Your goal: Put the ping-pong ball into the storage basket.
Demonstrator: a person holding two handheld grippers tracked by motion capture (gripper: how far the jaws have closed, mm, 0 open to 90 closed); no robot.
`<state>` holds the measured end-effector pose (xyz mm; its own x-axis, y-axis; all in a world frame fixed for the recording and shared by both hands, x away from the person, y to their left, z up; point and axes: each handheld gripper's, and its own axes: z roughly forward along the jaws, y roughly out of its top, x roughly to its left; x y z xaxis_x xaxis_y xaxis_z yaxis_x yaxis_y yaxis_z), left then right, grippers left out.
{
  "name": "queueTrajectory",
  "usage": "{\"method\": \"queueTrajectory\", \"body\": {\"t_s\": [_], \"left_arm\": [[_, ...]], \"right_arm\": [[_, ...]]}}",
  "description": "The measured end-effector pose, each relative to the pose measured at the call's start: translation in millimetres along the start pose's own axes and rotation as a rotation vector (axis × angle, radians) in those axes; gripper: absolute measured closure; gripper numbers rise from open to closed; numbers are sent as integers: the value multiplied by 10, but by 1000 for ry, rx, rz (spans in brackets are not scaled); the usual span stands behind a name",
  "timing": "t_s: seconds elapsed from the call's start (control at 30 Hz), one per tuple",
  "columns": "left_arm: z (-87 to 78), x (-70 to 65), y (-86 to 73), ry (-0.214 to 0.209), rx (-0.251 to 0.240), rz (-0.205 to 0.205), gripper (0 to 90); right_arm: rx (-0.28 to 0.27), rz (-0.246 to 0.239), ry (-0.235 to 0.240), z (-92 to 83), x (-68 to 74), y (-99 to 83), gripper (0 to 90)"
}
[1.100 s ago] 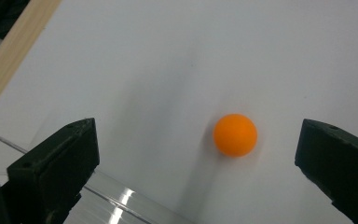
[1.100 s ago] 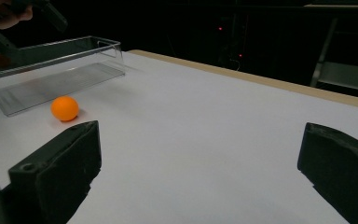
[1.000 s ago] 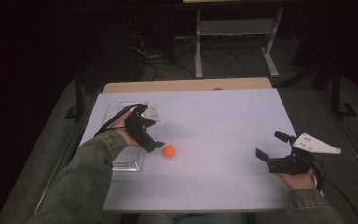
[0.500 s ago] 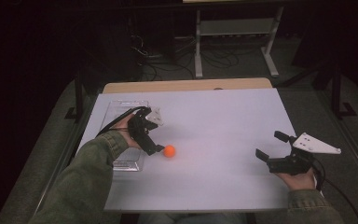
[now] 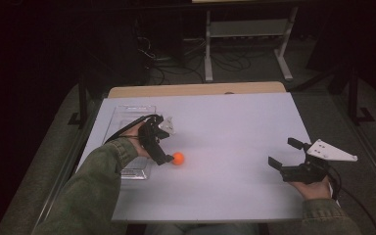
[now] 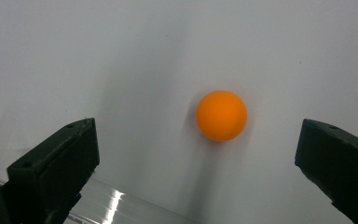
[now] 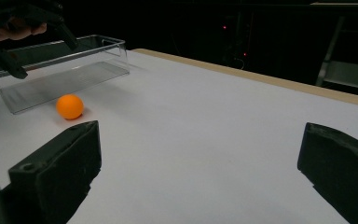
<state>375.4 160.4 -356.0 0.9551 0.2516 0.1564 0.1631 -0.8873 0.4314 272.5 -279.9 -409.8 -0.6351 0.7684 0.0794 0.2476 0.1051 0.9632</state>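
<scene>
- The ball [image 5: 178, 158], small and orange, lies on the white bench [image 5: 225, 127], left of the middle in the high view.
- The left hand-held gripper [image 5: 162, 157] is tilted down towards the ball, its tips just beside the ball on the ball's left.
- In the left gripper view the ball [image 6: 221, 115] sits between the two black jaws, which stand wide apart; it lies nearer the jaw at the right of that view, and neither jaw touches it.
- A faint shadow under the ball there shows that it rests on the bench surface.
- A clear tray [image 5: 129, 142] lies on the bench at its left edge, under and behind the left hand; the ball is near its right wall but apart from it.
- In the right gripper view the tray [image 7: 60, 70] stands just behind the ball [image 7: 70, 106], with the left hand-held gripper above it.
- The right hand-held gripper [image 5: 284, 152] is held low over the bench's right side, well apart from the ball, and points left towards it.
- Its jaws are spread wide with nothing between them.
- A grey three-cornered plate [image 5: 332, 151] sits on top of the right hand-held gripper.
</scene>
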Motion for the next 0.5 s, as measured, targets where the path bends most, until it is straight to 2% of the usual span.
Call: {"method": "queueTrajectory", "body": {"t_s": [0.17,0.27,0.5], "left_arm": [[39,-2,0,-4,18,3,0],[57,-2,14,7,19,10,0],[131,-25,60,-14,27,22,0]], "right_arm": [[1,-1,2,1,2,0,0],[-2,0,2,-2,1,1,0],[-4,-2,4,-6,4,3,0]]}}
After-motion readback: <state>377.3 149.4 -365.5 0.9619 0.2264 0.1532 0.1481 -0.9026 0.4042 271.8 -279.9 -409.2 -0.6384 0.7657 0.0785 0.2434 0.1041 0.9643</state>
